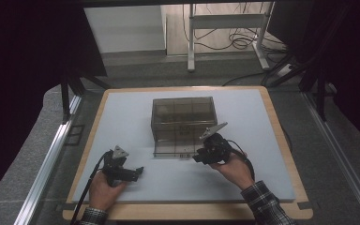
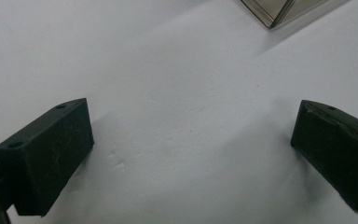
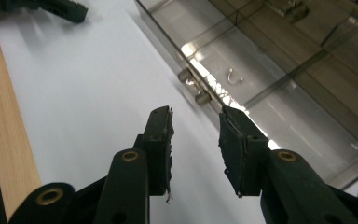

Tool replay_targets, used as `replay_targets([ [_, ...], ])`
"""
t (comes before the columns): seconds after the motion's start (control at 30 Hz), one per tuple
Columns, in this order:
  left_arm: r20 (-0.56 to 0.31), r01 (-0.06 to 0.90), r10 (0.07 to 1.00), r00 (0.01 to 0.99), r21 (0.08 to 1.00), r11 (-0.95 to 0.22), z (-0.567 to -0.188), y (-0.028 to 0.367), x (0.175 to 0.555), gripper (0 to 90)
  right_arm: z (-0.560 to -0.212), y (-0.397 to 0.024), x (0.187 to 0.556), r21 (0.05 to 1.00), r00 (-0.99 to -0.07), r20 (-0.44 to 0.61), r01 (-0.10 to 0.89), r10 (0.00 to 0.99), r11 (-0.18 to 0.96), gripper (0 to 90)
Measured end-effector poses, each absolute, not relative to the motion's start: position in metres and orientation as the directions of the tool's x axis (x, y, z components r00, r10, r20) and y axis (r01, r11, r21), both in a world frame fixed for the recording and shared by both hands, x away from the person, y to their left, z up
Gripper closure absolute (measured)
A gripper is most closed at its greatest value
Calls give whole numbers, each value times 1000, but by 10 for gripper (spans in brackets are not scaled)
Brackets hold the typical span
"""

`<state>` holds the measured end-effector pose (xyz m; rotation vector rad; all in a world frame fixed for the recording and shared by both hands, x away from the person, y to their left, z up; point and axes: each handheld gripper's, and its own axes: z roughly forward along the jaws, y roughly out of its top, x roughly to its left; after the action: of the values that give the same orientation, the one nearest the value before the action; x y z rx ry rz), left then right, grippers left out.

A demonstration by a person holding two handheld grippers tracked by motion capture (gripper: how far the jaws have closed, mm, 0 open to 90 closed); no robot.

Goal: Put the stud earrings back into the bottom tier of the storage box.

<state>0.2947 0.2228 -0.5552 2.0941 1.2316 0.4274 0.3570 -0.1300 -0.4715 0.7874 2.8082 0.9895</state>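
Right gripper point(image 1: 200, 158) nearer – jaws part-open, empty, just beside smoked box point(image 1: 183, 123) near edge, latch point(image 3: 194, 87) dead ahead. Left gripper point(image 1: 138, 171) wide open, well left.

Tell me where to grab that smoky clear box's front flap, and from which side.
Judging by its pose, take the small latch knobs at the flap's free edge. The box has its front flap folded down on the table, so come in low from the person's side with the right gripper, already open beside it.
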Motion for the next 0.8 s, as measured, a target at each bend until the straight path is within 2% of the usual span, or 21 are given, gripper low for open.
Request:
replay_targets([
  [0.37, -53, 646, 865, 500, 687, -332, -555, 222, 295, 0, -476, -140, 343, 546, -874, 89, 444, 478, 710, 649],
  [0.8, -56, 648, 866, 497, 687, -328, -555, 222, 295, 0, -482, -144, 323, 480, -899, 68, 410, 433, 776, 810],
])
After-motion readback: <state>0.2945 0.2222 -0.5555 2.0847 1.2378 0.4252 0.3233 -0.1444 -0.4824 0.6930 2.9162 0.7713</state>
